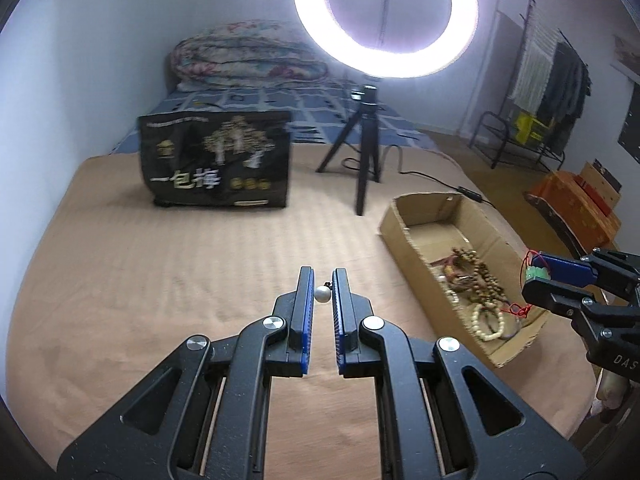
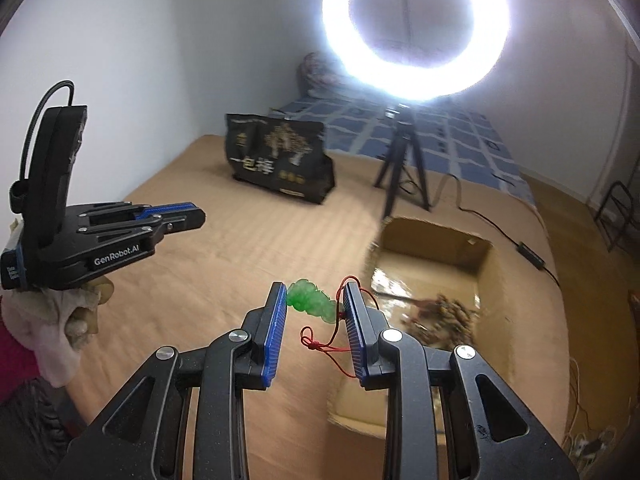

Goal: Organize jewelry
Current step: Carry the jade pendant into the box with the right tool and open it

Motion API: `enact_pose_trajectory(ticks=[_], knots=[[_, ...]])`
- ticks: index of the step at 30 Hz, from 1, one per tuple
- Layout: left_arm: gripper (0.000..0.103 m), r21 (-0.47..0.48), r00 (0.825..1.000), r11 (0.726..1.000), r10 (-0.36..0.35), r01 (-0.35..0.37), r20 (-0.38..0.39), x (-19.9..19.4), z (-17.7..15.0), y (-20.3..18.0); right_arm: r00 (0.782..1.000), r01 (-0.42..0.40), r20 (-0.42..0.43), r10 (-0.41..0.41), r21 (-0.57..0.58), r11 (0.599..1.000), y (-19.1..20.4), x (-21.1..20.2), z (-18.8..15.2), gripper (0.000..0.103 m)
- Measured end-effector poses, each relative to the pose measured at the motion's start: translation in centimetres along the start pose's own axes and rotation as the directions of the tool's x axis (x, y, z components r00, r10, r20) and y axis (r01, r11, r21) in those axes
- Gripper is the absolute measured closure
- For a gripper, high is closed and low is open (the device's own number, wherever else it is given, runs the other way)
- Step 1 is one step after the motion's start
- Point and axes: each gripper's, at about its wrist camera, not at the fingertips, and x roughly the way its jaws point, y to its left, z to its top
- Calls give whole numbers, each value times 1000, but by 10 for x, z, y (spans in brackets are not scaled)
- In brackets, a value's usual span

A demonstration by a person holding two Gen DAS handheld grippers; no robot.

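My left gripper (image 1: 323,294) is shut on a small white pearl bead (image 1: 322,293) with a dark bit on top, held above the tan bedspread. My right gripper (image 2: 315,304) is shut on a green jade pendant (image 2: 310,301) with a red cord (image 2: 320,340) that loops down between the fingers. It hovers by the near left corner of the cardboard box (image 2: 490,276). The box (image 1: 400,236) holds several bead bracelets (image 1: 476,284). The right gripper also shows in the left wrist view (image 1: 540,280), and the left gripper in the right wrist view (image 2: 192,214).
A black printed bag (image 1: 216,160) stands on the bed behind. A ring light (image 1: 386,16) on a black tripod (image 1: 362,148) stands beyond the box, with its cable (image 2: 500,228) trailing right. A folded quilt (image 1: 248,56) lies at the back.
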Motion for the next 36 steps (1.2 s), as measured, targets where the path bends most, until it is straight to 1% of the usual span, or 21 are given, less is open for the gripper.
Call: enact_pose_trajectory(ticks=[4, 10, 18, 22, 28, 36], knots=[[96, 9, 1000, 1000, -24, 24, -4, 9, 6, -18, 1000, 19, -19, -18, 38, 999, -21, -4, -12, 76], [96, 23, 998, 998, -65, 65, -12, 32, 19, -47, 998, 41, -40, -38, 69, 997, -41, -4, -22, 76], [96, 56, 995, 994, -91, 93, -32, 65, 33, -85, 997, 68, -47, -62, 139, 988, -72, -1, -29, 76], [96, 69, 994, 993, -98, 101, -42, 80, 38, -99, 997, 68, -40, -61, 178, 982, -88, -1, -29, 76], [96, 79, 992, 990, -111, 115, -51, 95, 43, -115, 997, 70, -29, -66, 196, 978, -98, 2, -29, 76], [96, 96, 993, 989, -108, 112, -51, 103, 51, -127, 997, 72, -33, -67, 189, 979, -100, 8, -29, 76]])
